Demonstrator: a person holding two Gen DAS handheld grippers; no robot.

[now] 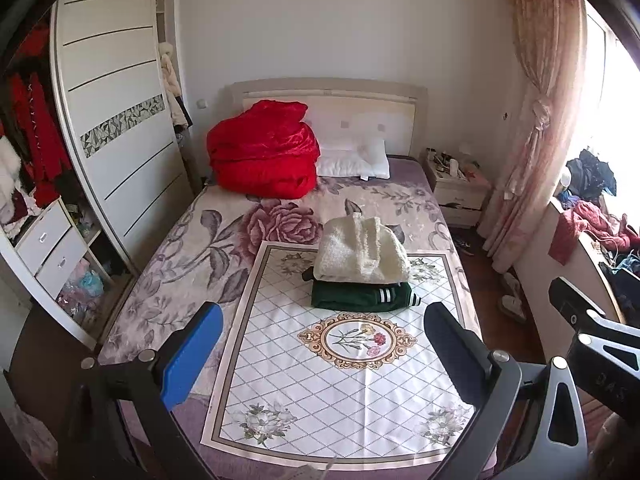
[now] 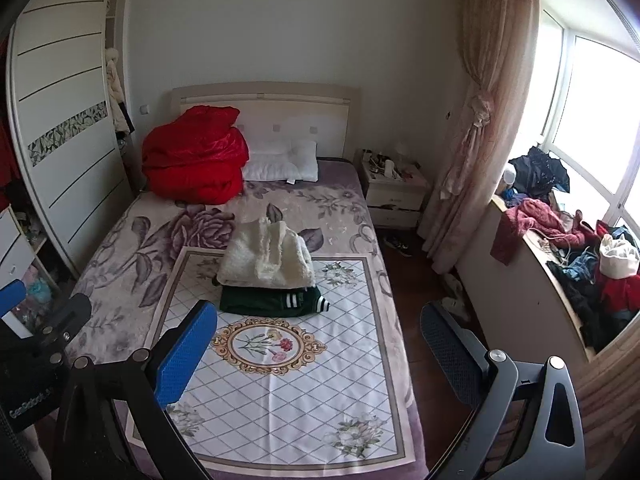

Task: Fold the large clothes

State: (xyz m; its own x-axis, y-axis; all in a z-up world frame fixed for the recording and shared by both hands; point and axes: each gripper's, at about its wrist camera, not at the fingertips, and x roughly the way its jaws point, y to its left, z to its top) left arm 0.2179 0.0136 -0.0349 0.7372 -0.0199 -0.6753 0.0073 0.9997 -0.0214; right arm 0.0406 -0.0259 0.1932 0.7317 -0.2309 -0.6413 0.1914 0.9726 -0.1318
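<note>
Bedroom, bed with diamond-pattern cloth: cream fleece folded atop green garment, mid-bed. Left gripper and right gripper spread, empty. More clothes heaped on right windowsill, likely unfolded.

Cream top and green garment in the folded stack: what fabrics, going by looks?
Cream top: looks like sherpa or boucle fleece, matte, with a nubby, clumped pile. Green garment beneath: smoother, probably knit or velour with a faint sheen and white-striped ribbed cuffs. Exact fibre is not visible.
</note>
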